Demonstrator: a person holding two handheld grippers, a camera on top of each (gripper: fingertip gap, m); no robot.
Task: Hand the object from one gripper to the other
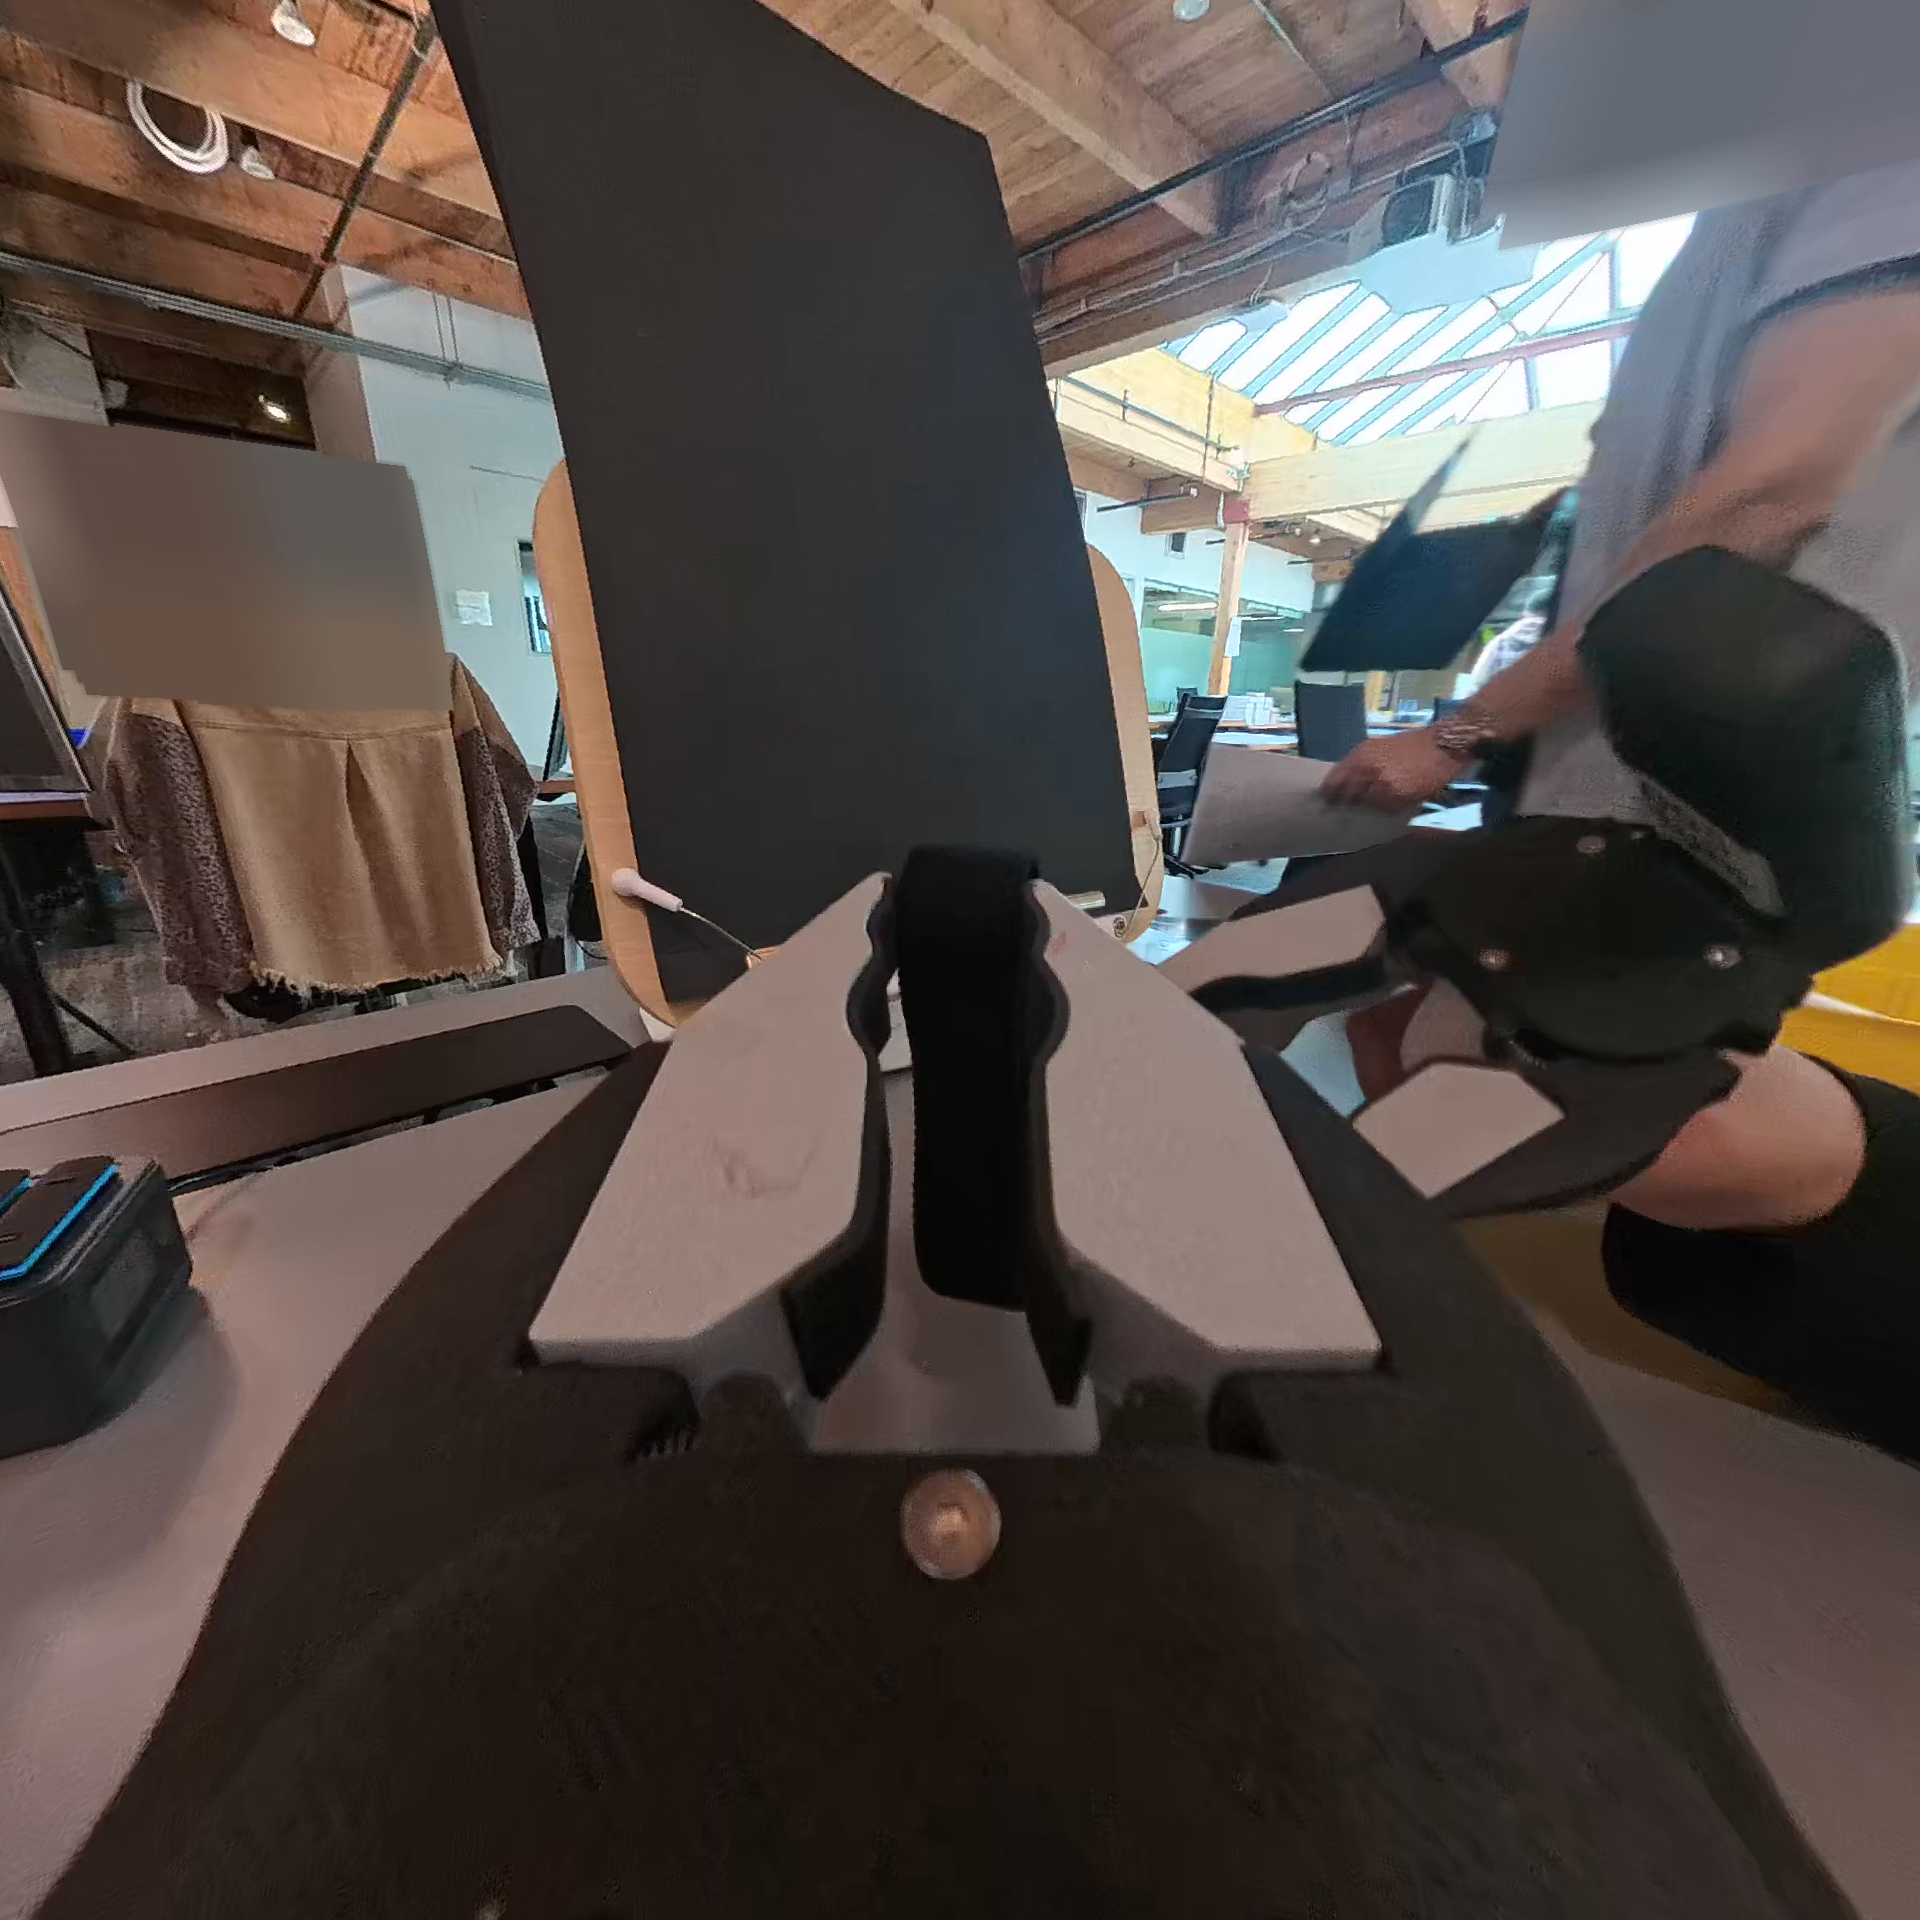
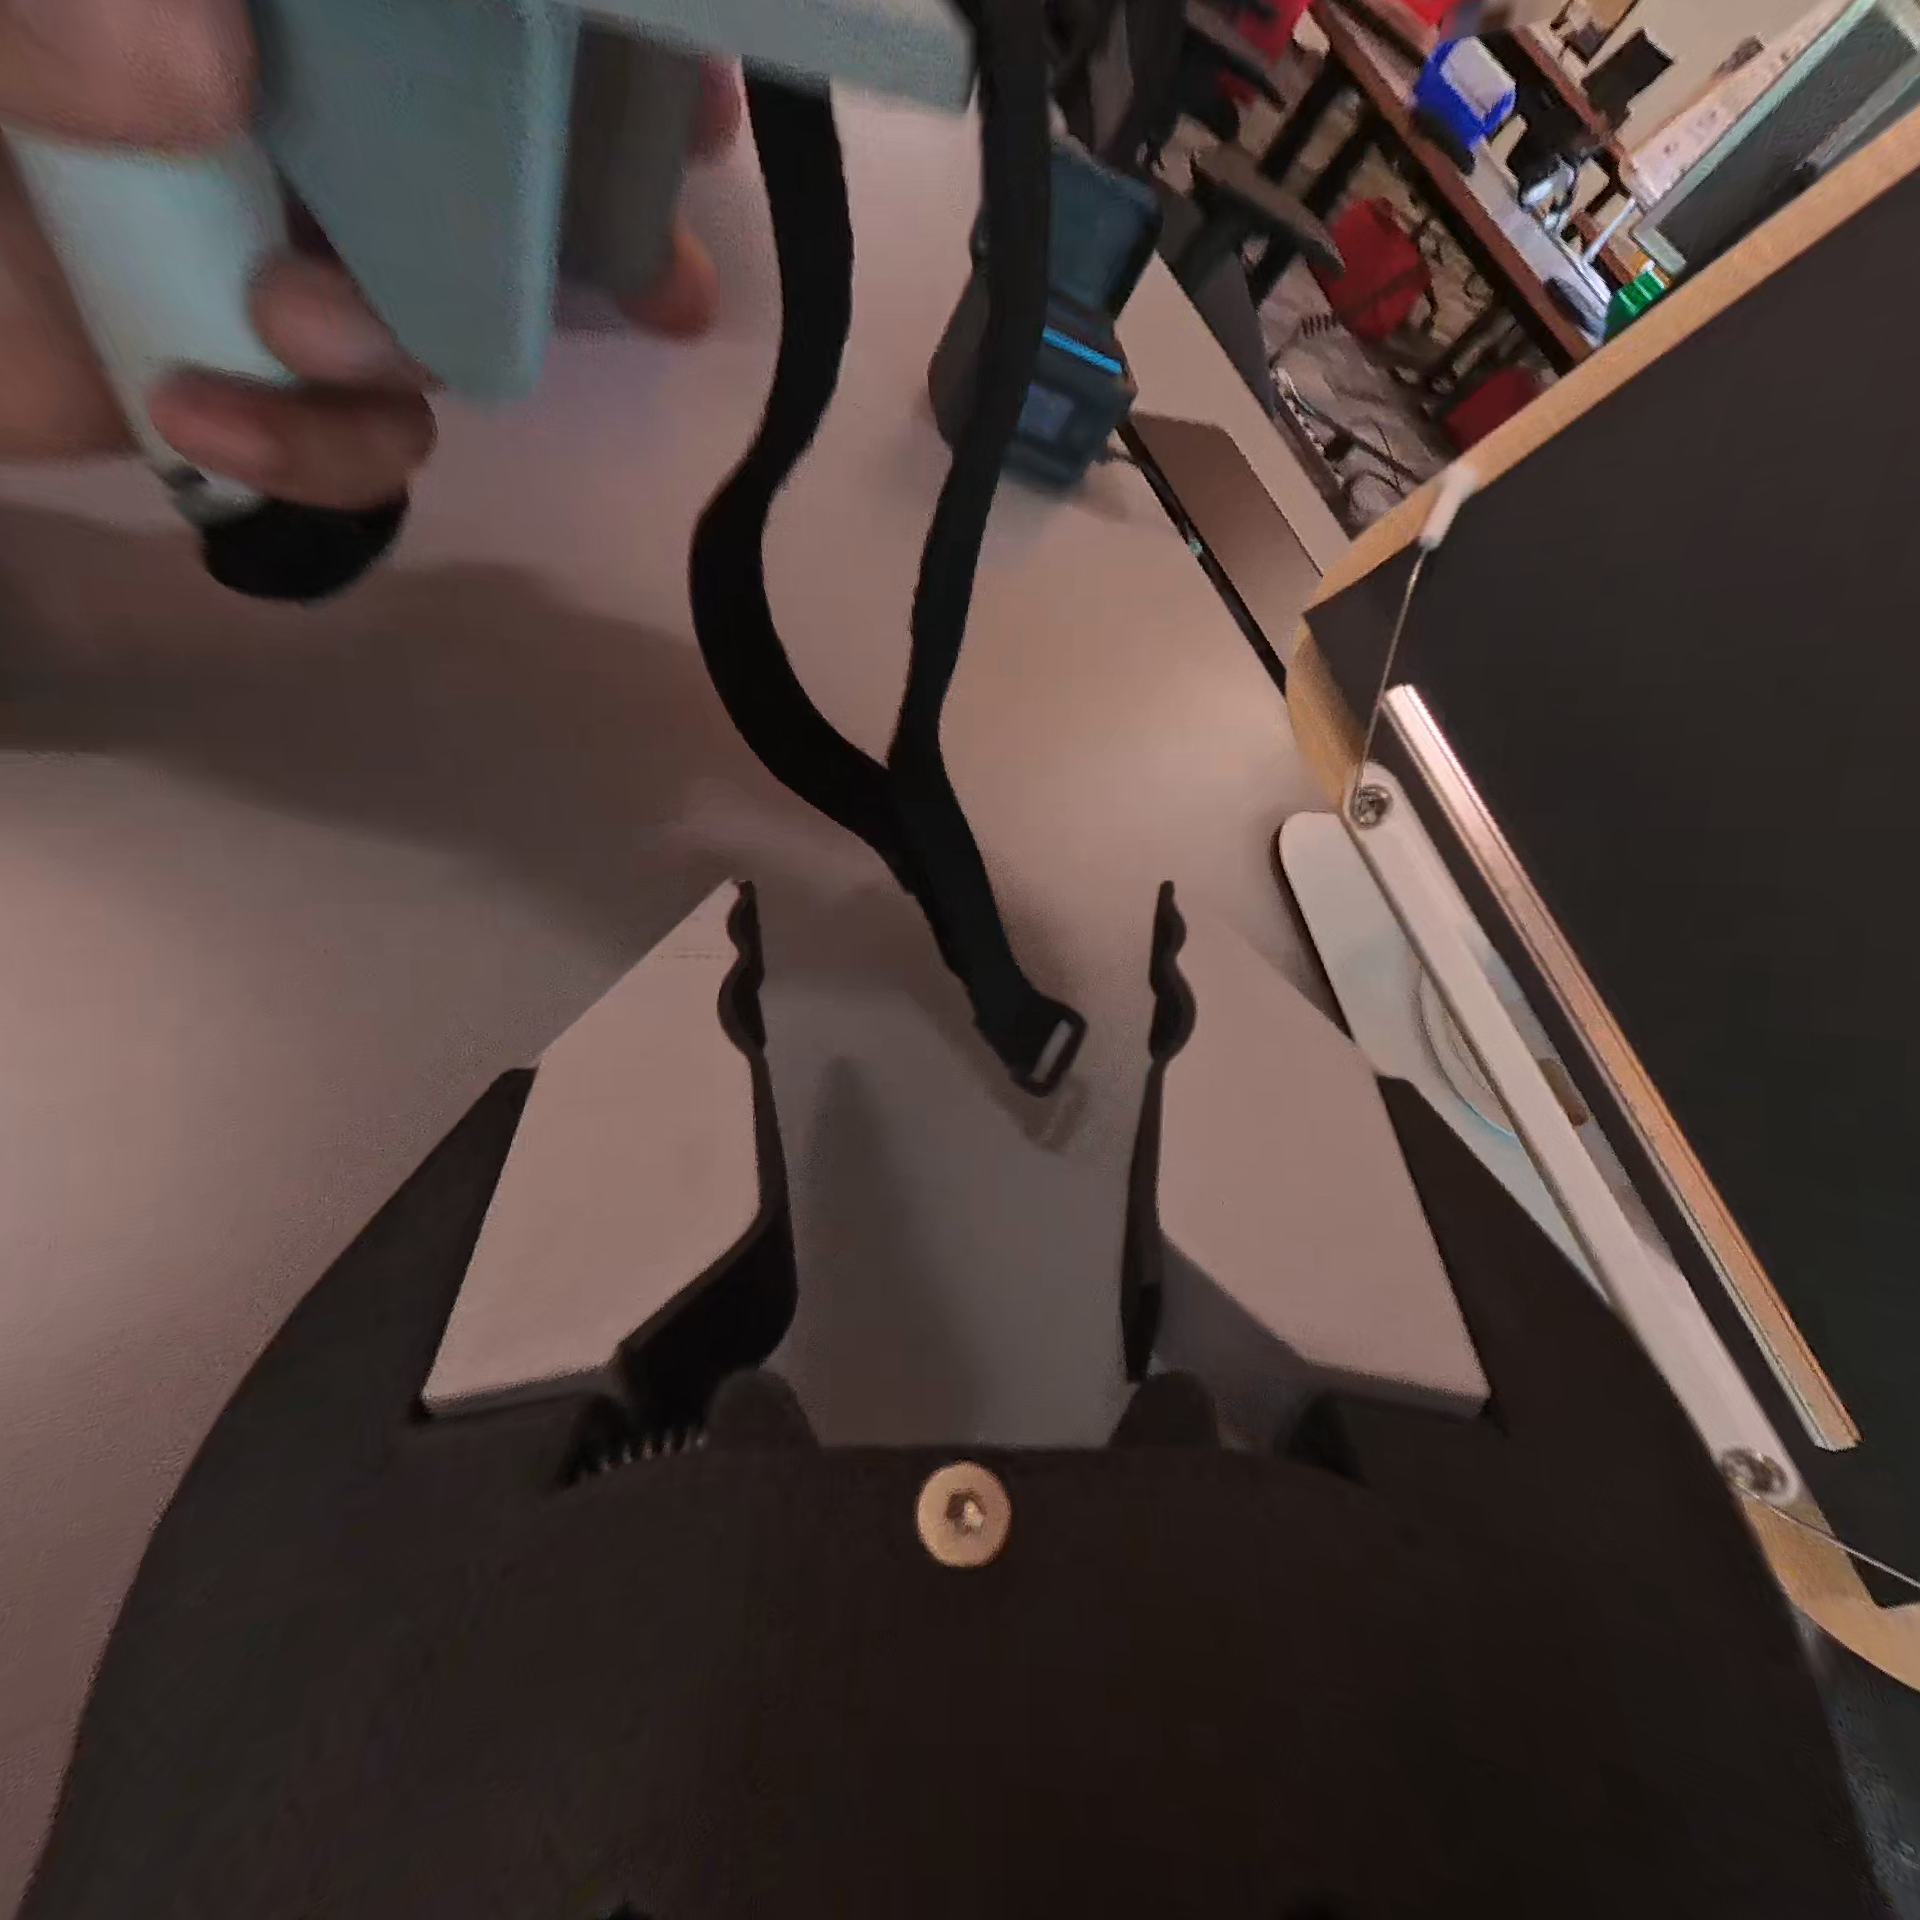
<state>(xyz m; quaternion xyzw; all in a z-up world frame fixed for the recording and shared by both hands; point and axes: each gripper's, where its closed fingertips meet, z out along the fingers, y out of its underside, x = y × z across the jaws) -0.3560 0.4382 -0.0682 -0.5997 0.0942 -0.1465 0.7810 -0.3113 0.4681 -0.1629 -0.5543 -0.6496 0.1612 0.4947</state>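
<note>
black limp fabric strap point(image 1: 971, 1070) clenched in left gripper point(image 1: 966, 904); right gripper point(image 2: 956, 935) gapes empty below, could close beside the swaying buckle end point(image 2: 1039, 1049).

Pale table point(image 2: 312, 987): strap buckle end point(image 2: 1029, 1049) touching; black-blue device point(image 1: 83, 1288) on it.

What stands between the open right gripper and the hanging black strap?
Nothing visible does. The black strap hangs from the left gripper, shut on it, and its buckle end lies just ahead of the right gripper, above bare table.
</note>
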